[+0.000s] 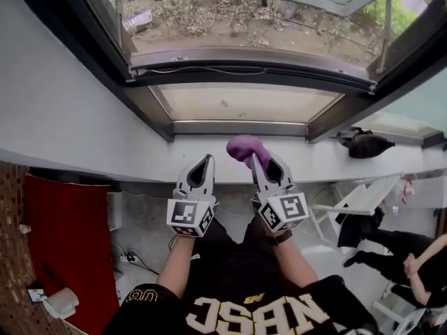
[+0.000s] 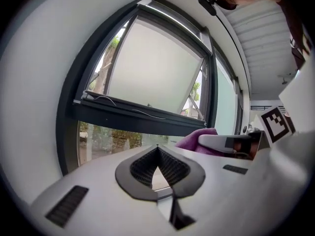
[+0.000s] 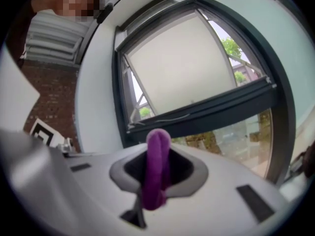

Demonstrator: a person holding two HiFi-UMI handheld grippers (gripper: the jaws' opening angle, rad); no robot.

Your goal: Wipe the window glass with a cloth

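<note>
Cloth in right claw, left claw closed

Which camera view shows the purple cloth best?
The right gripper view: the purple cloth stands folded between the shut jaws, close and central. The head view shows it bunched above the right gripper; the left gripper view shows only one edge.
</note>
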